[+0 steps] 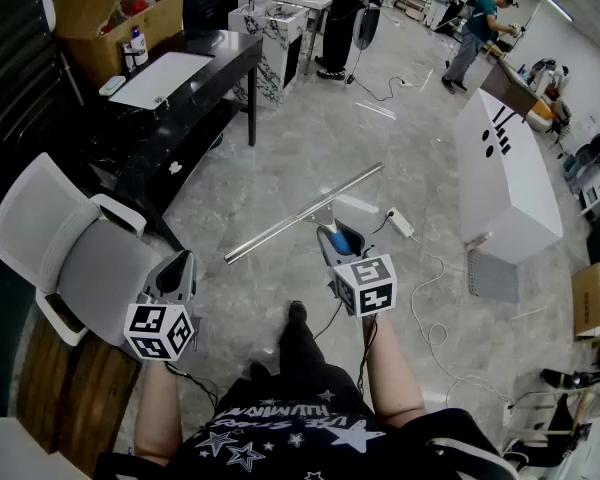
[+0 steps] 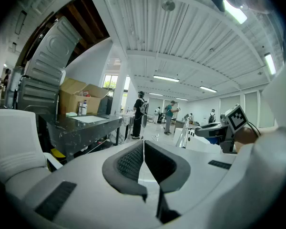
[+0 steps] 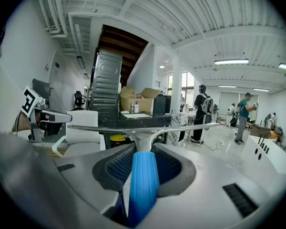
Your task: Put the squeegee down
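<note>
The right tool [image 3: 144, 152] grips the squeegee [image 3: 143, 182] by its blue handle, its blade held level.

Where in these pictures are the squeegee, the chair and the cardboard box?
squeegee [image 1: 305, 213]: head view, middle of its metal blade
chair [image 1: 105, 273]: head view, its seat
box [image 1: 85, 33]: head view, its side wall

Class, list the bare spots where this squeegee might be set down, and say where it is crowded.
Bare: the floor between the black table and the white counter, ahead of the squeegee. Crowded: the floor by the power strip and cables; the table's far end by the box.
</note>
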### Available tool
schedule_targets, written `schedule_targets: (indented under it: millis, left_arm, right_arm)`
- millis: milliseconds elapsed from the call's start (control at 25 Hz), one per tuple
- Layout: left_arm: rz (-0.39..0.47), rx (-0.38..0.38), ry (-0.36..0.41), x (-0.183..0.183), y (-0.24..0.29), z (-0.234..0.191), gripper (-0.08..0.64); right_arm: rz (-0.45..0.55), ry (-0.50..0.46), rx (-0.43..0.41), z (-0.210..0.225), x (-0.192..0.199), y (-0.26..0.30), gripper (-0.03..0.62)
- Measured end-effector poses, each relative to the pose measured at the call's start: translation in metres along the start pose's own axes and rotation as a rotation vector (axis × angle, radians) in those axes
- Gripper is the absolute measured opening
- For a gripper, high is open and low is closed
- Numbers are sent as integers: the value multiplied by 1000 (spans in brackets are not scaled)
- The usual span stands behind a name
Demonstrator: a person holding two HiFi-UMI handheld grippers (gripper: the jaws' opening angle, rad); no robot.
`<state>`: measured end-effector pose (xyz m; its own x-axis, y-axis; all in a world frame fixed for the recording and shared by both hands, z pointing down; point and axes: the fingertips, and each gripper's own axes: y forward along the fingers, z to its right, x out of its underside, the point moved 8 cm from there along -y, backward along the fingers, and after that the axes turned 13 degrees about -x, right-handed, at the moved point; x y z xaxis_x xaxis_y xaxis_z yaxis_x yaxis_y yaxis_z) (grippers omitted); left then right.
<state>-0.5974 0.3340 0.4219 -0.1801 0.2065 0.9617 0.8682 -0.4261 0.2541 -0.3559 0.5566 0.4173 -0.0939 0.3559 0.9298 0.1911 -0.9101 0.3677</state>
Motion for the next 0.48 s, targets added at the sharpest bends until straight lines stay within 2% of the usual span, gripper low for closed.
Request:
schedule_targets:
  millis: [320,480]
  left_arm:
    - [-10,8,-2,0,7,3,25]
    - [-19,6,2,-2,24,3,25]
  right_arm:
    - [-5,-1,-4,4,-1,5,140]
    - [-2,9,9,21,-2,11,140]
